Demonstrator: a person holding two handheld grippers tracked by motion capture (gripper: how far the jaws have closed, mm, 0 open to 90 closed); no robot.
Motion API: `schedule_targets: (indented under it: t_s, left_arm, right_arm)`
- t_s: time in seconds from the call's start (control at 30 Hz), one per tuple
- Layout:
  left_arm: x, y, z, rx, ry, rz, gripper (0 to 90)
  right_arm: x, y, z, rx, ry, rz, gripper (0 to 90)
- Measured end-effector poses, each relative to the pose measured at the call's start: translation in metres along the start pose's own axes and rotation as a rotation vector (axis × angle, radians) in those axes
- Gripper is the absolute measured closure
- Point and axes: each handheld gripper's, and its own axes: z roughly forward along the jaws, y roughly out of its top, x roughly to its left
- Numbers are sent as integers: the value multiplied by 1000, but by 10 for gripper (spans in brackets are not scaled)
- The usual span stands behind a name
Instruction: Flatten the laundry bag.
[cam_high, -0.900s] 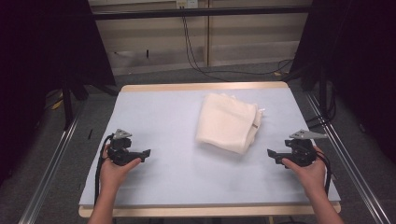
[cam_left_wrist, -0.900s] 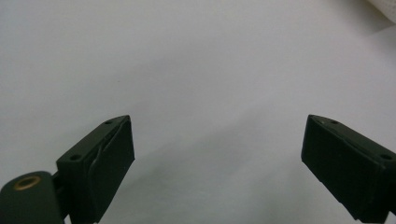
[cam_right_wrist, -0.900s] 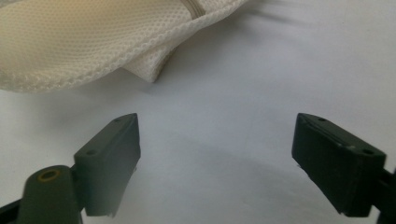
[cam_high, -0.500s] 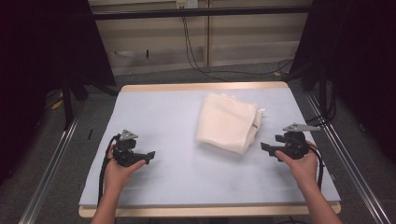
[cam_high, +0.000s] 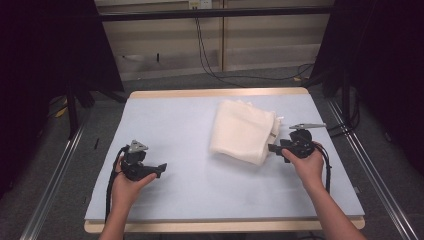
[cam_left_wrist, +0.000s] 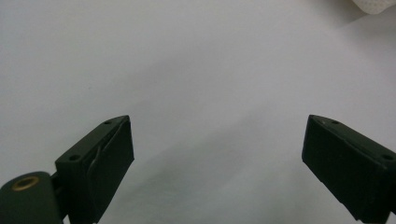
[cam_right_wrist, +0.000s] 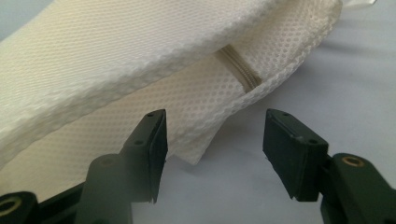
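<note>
I am looking down at the pale blue table top (cam_high: 190, 130), where a folded cream-white mesh cloth (cam_high: 244, 131) is lying right of centre, toward the far edge. I am holding the right gripper (cam_high: 272, 148) just at the near right edge of that cloth, its jaws standing spread; in the right gripper view a loose lower corner of the cloth (cam_right_wrist: 196, 154) is hanging between them, with neither pad pressing on it. I am keeping the left gripper (cam_high: 161, 169) well apart from the cloth, over bare table near the front left, its jaws spread wide with nothing between them.
</note>
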Motion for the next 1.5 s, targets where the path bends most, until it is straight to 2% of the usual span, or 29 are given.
schedule_targets:
  t_s: [0.07,0.13,0.17,0.2,0.23,0.3,0.33,0.4,0.43,0.5,0.6,0.63,0.67,0.7,0.77,0.83,0.87,0.97,1.07,1.1,1.17,1.23,1.27,1.3,1.33,1.37,1.43,1.47,1.5]
  left_arm:
    - [2,1,0,13,-9,13,87]
    - [2,1,1,12,-9,13,87]
    - [2,1,0,11,-13,7,87]
    - [1,1,1,-4,-10,-2,87]
    - [1,1,1,-4,-10,-2,87]
    - [1,1,0,-9,-12,-10,87]
    - [1,1,0,-8,-11,-9,87]
    - [1,1,0,-1,-10,-4,87]
    - [1,1,0,1,-11,-2,87]
    - [-1,2,0,4,-17,-2,87]
    - [-1,2,-1,3,-13,6,87]
    - [-1,2,-1,-5,-11,-7,87]
    - [-1,2,-1,-5,-11,-7,87]
    - [-1,2,-1,-1,-5,1,87]
    - [0,2,-1,2,-7,0,87]
    - [0,2,0,0,-3,-4,87]
    - [0,2,-1,1,3,1,87]
    - [0,2,0,3,-9,4,87]
    - [0,2,0,1,-9,0,88]
    - [0,2,0,-2,-7,-1,88]
    - [0,2,0,0,-6,0,89]
    - [0,2,0,3,-7,3,89]
    - [0,2,0,5,-8,3,90]
    - [-1,2,0,-2,-2,-6,90]
    - [-1,2,0,-2,-2,-6,91]
    - [-2,2,1,-4,8,-11,91]
    - [-2,2,0,-2,11,-5,92]
    - [-3,2,0,-3,10,-5,93]
    - [-3,2,0,1,13,-6,93]
  right_arm:
    - [-2,2,8,2,17,20,425]
    - [0,4,9,2,14,25,520]
    - [1,5,9,-17,5,8,608]
    - [1,6,8,-32,31,-11,682]
    - [1,6,8,-32,31,-11,682]
    - [3,10,5,-26,41,-48,858]
    - [4,11,4,-40,51,-58,900]
    - [6,12,3,-46,62,-62,900]
    - [8,14,4,-23,98,-66,900]
    - [10,15,5,-12,65,-80,897]
    - [7,15,4,-34,-3,-58,732]
    - [6,15,3,-33,-19,-48,671]
    - [6,15,3,-33,-19,-48,671]
    - [2,14,4,-33,-31,-19,588]
    - [-1,14,5,-20,-64,-3,472]
    - [-3,15,8,-17,-56,15,436]
    - [-3,15,8,-17,-56,15,436]
    - [-1,16,14,-17,-4,37,420]
    - [-1,16,18,2,-6,44,420]
    - [-1,16,19,4,-7,43,455]
    - [-1,16,19,-6,-15,0,535]
    - [-2,16,19,-2,-7,3,575]
    - [-2,17,18,-9,31,-2,684]
    - [-2,18,18,-10,24,-13,746]
    - [-2,18,18,-10,24,-13,746]
    - [-1,19,18,8,36,-29,830]
    - [-3,19,19,13,39,-26,822]
    - [-3,20,18,3,29,-26,766]
    - [-4,20,17,-8,7,-7,648]
